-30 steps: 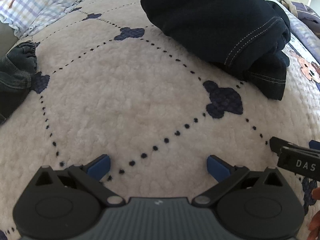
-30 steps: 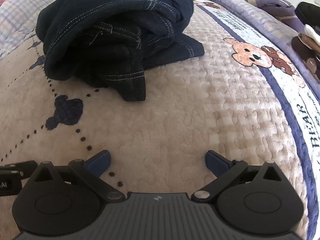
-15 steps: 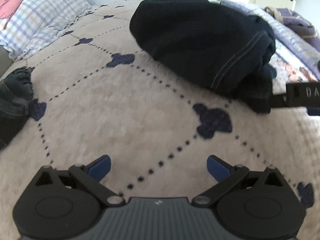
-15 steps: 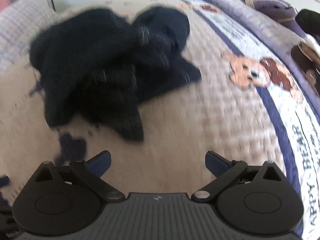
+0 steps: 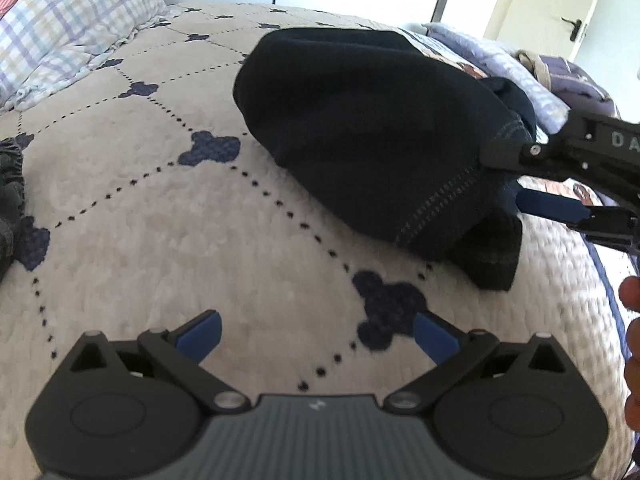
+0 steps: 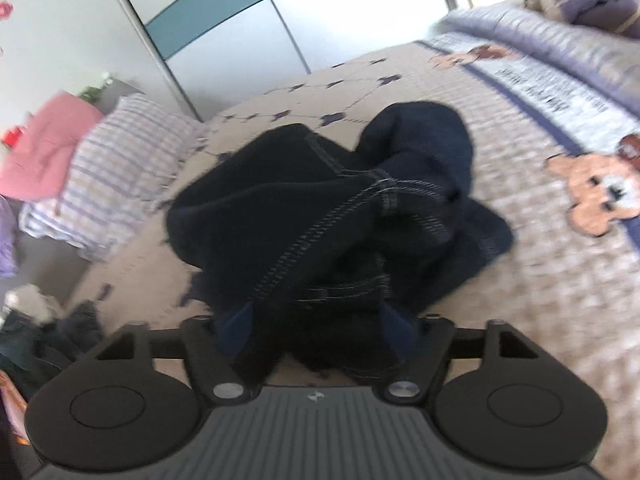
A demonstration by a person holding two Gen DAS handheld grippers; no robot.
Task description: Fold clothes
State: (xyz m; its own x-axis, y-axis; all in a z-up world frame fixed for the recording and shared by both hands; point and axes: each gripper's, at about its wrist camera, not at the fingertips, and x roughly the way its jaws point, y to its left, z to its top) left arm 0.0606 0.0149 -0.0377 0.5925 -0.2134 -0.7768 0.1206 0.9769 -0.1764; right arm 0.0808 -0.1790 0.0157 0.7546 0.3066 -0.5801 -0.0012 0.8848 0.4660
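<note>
A crumpled pair of dark blue jeans (image 5: 360,128) with pale stitching lies on the beige quilted bedspread (image 5: 160,240). My left gripper (image 5: 316,336) hovers open over bare quilt in front of the jeans, nothing between its blue pads. My right gripper (image 5: 508,180) reaches in from the right at the jeans' near right end. In the right wrist view the jeans (image 6: 320,208) fill the gap of the right gripper (image 6: 316,328). Its jaws are closing, and both blue pads are sunk into the bunched denim.
A checked pillow (image 5: 68,28) lies at the back left and another dark garment (image 5: 8,184) at the left edge. Purple bedding and a bundle (image 5: 568,76) sit at the back right. A person's fingers (image 5: 632,320) show at the right edge. Wardrobe doors (image 6: 240,12) stand behind the bed.
My right gripper rose, swung in to the jeans and narrowed its jaws around the denim. The left gripper tilted up a little and stayed open.
</note>
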